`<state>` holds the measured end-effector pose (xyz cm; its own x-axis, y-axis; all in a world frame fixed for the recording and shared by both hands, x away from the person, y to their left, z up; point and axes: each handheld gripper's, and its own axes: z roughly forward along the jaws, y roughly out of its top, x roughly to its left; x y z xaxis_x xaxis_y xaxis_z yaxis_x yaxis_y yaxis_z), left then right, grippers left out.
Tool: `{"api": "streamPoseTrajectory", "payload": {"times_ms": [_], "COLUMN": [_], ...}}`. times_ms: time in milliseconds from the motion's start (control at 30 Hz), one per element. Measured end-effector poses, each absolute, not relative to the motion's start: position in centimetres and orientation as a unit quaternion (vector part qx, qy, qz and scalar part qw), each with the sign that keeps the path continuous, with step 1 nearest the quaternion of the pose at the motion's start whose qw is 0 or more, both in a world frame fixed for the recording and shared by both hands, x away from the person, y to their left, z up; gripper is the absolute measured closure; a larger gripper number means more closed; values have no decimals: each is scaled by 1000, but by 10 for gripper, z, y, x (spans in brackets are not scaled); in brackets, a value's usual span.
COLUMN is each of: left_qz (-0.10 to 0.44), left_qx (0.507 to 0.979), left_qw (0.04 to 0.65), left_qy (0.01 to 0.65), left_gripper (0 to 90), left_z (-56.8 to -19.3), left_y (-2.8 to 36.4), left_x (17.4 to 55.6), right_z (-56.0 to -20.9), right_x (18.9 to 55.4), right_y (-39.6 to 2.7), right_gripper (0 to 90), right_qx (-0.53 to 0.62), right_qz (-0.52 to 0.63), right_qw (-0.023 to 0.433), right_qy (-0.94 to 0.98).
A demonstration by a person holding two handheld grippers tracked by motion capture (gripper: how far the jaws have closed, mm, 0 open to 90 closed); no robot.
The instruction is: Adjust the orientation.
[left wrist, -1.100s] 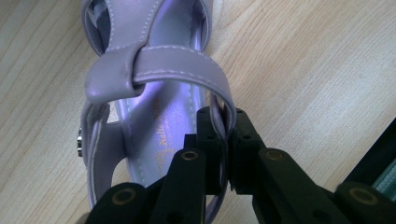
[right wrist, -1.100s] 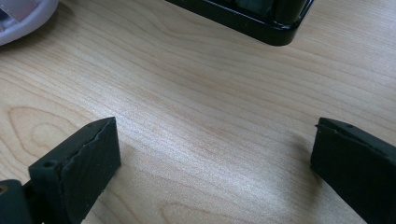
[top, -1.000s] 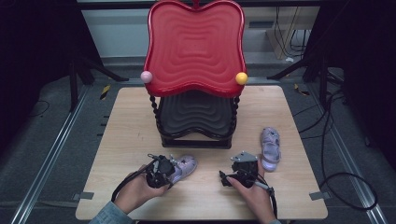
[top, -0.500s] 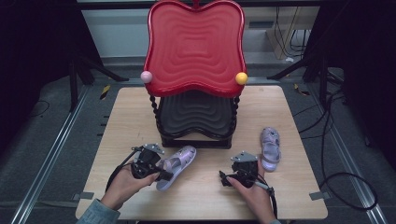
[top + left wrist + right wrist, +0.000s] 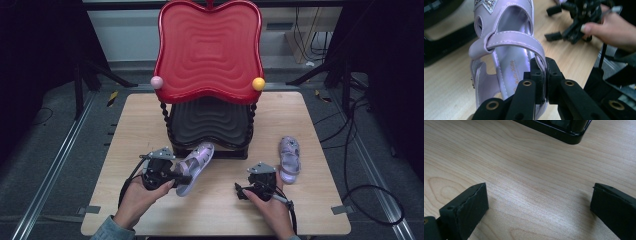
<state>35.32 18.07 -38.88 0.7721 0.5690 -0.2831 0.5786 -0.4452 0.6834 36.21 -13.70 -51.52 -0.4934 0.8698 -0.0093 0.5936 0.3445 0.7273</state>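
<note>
Between the left gripper (image 5: 544, 75) fingers sits the heel strap of a lilac sandal (image 5: 506, 50); the 2 jaws are pressed together on that strap, pinching it. Past the fingertips the sandal's toe end, with a glittery patch, points toward the black lower tray (image 5: 210, 122) of a 2-tier stand, and in the high view the toe reaches that tray's front edge; cannot tell if it touches. The sandal looks lifted off the wooden table (image 5: 220, 210). Red upper tray (image 5: 209, 47) holds nothing; what shows of the lower tray holds nothing, most of it hidden under the red one. Pink ball (image 5: 157, 82) and yellow ball (image 5: 258, 83) sit at the red tray's 2 front corners.

Right gripper (image 5: 537, 202) has its 2 fingers wide apart, bare table between them, the stand's black base corner ahead. Just beyond it in the high view lies a 2nd lilac sandal (image 5: 289, 159) flat on the table, right of the stand.
</note>
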Motion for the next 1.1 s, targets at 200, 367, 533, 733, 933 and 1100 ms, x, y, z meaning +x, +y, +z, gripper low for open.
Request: {"api": "streamPoseTrajectory", "payload": {"times_ms": [200,367,533,733,933,1100], "left_qz": [42,60,72,104,116,120], "left_qx": [836,819,801,792,780,769], "left_qw": [423,445,470,479,491,503], "left_qy": [346,356,363,364,370,376], "left_gripper": [862,862,862,862,862,862], "left_z": [-382,-374,-370,-365,-359,-355], "left_y": [183,182,179,169,163,160], "left_x": [360,365,371,382,394,400], "right_z": [-515,-515,-515,-515,-515,-515], "right_x": [362,362,362,362,362,362], "right_y": [-137,-137,-137,-137,-137,-137], "right_gripper": [17,18,18,17,18,17], "right_qx": [461,461,461,460,460,460], "right_qz": [341,341,341,341,341,341], "right_qw": [202,202,202,204,204,204], "right_qy": [794,794,794,794,794,794]}}
